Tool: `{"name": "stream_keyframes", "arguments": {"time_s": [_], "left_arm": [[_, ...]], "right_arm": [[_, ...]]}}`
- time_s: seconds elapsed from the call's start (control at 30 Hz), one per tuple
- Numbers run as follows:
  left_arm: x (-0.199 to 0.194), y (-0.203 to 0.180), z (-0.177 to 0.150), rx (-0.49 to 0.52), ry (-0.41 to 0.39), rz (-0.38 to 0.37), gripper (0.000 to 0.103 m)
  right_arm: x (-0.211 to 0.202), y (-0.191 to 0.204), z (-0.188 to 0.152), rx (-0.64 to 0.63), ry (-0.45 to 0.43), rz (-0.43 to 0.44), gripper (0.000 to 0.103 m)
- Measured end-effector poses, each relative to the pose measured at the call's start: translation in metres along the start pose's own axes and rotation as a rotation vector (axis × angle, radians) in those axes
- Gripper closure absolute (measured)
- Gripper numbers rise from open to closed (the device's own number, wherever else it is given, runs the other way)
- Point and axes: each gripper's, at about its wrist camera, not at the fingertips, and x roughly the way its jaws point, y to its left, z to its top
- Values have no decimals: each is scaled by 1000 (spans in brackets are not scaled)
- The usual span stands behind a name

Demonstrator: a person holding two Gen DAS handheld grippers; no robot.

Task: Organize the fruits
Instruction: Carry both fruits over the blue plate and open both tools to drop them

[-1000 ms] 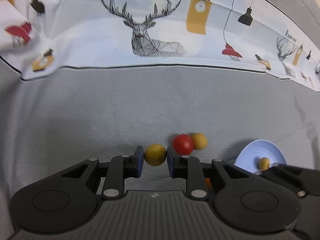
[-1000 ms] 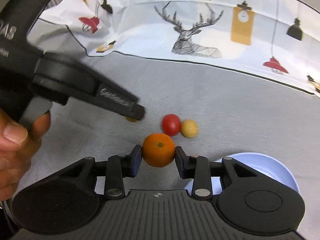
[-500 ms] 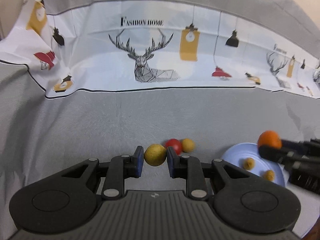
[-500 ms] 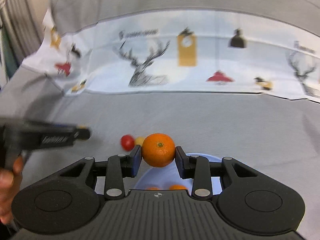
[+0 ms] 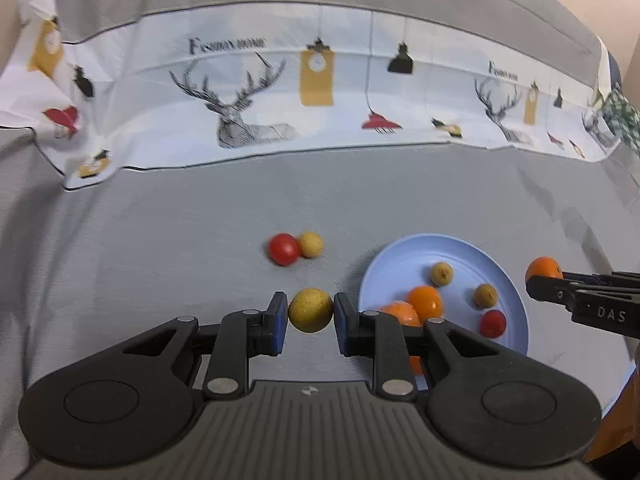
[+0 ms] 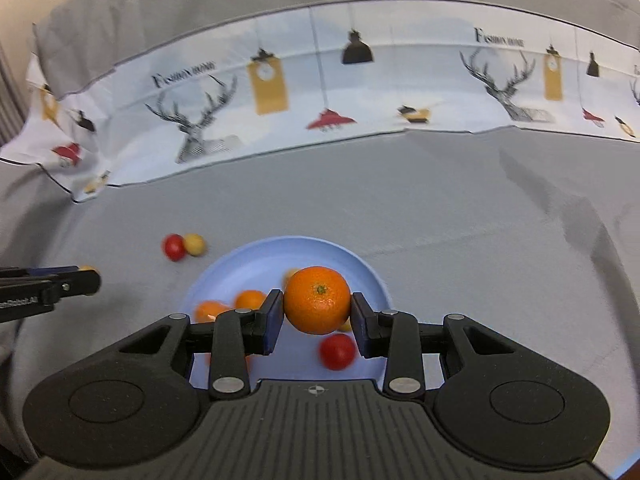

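Blue pads of the left gripper (image 5: pixel 311 316) press a small yellow fruit (image 5: pixel 311 309) from both sides, jaws narrowly apart, in the left wrist view. Beyond it a red tomato (image 5: pixel 283 249) and a yellow ball (image 5: pixel 311 244) touch on the grey cloth (image 5: pixel 160 248). To the right, a blue plate (image 5: pixel 420 252) carries several fruits. The printed cloth (image 5: pixel 280 92) behind reads "Fashion home".

From the right wrist view, the right gripper (image 6: pixel 317 316) clamps an orange (image 6: pixel 317 300) between its pads, above the plate (image 6: pixel 256 268). A second tomato (image 6: pixel 337 351) lies on the plate just beneath. "Fashion home" shows again on the backdrop.
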Motion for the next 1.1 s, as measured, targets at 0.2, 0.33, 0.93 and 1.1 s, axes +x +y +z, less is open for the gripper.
{"name": "stream_keyframes", "arguments": {"time_s": [0.2,0.33,0.93,1.1], "left_arm": [[13,-9,2,-5,15,-57,76],[18,-12,3,-23,22,-99,76],[30,-78,-21,194,62,-332,76],[34,-84,-23,227,66,-311,76]], "right_arm": [[9,-16,-4,9,25,-25,65],[10,-20,0,23,9,-20,65],[20,-10,-2,-16,40,16,65],[22,-9,-2,-23,41,17,65]]}}
